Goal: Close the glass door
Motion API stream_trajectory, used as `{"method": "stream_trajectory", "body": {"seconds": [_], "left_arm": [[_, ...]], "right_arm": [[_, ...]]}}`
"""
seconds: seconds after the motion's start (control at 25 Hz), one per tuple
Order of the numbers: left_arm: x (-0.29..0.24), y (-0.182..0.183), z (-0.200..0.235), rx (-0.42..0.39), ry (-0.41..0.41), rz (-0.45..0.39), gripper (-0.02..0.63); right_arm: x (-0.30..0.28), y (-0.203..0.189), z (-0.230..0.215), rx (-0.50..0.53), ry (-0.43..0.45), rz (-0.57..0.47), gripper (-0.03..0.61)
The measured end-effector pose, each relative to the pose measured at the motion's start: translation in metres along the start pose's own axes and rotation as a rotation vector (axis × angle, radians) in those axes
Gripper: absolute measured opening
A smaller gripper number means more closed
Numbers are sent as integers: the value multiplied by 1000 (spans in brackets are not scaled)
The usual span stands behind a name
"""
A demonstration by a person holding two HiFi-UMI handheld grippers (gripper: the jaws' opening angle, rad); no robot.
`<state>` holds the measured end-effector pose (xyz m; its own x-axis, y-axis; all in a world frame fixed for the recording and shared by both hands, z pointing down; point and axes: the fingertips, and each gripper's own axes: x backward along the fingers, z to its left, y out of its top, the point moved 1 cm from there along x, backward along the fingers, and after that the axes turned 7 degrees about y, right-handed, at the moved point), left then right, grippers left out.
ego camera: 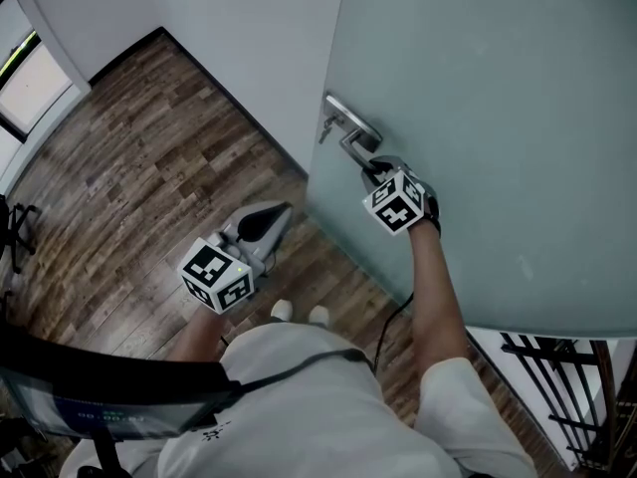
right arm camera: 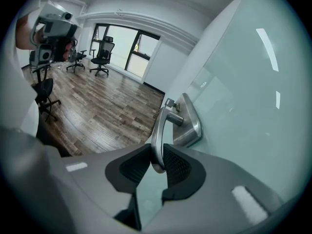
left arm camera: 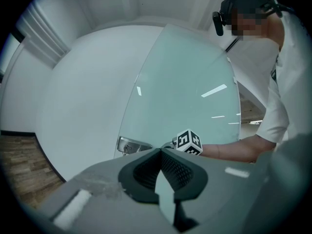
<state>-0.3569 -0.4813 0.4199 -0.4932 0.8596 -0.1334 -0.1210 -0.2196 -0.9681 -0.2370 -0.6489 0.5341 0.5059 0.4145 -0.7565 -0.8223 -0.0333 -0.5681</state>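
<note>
The frosted glass door [ego camera: 498,118] fills the right of the head view, its edge next to a white wall. A metal lever handle [ego camera: 350,127] sits near that edge. My right gripper [ego camera: 373,170] is at the handle's free end. In the right gripper view, the lever [right arm camera: 158,130] runs down between the two pads, and my right gripper [right arm camera: 157,155] is shut on it. My left gripper [ego camera: 284,212] hangs low over the floor, apart from the door. Its tips meet, with nothing between them [left arm camera: 160,151]. It faces the door [left arm camera: 180,96].
Wood flooring [ego camera: 149,177] stretches left of the door. A white wall [ego camera: 229,28] meets the door's edge. A key [right arm camera: 169,103] sticks out of the lock plate. Office chairs [right arm camera: 102,57] stand by far windows. A black railing [ego camera: 567,386] shows below the door at right.
</note>
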Motion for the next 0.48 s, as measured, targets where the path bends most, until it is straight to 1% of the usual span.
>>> {"method": "stream_trajectory", "body": {"seconds": [0.32,0.48], "left_arm": [[9,-7,6,-2,0,-4,5],[18,-8,6,-2,-15,-14,5]], "right_arm": [[3,-2,20,10,5,-7,89],[7,-4,32,22,4,-14,91]]}}
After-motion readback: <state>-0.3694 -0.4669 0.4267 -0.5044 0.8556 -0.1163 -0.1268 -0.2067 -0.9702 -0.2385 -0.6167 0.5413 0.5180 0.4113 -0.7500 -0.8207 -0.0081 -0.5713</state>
